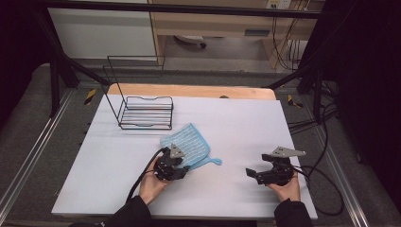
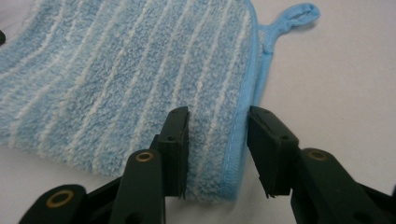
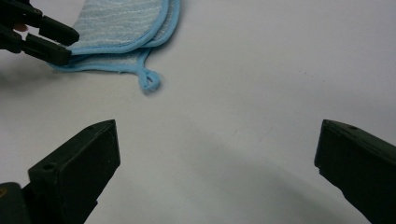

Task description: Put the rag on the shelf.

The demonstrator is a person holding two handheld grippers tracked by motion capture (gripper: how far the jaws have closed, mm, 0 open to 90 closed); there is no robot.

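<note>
The high view looks forward and down from above the table's point(image 1: 118, 179) near edge, taking in the whole top. The left gripper view sits low and very close over the blue striped cloth point(image 2: 116, 79), near the table's middle. The right gripper view looks across the bare top toward that same cloth point(image 3: 122, 18), farther off.
</note>
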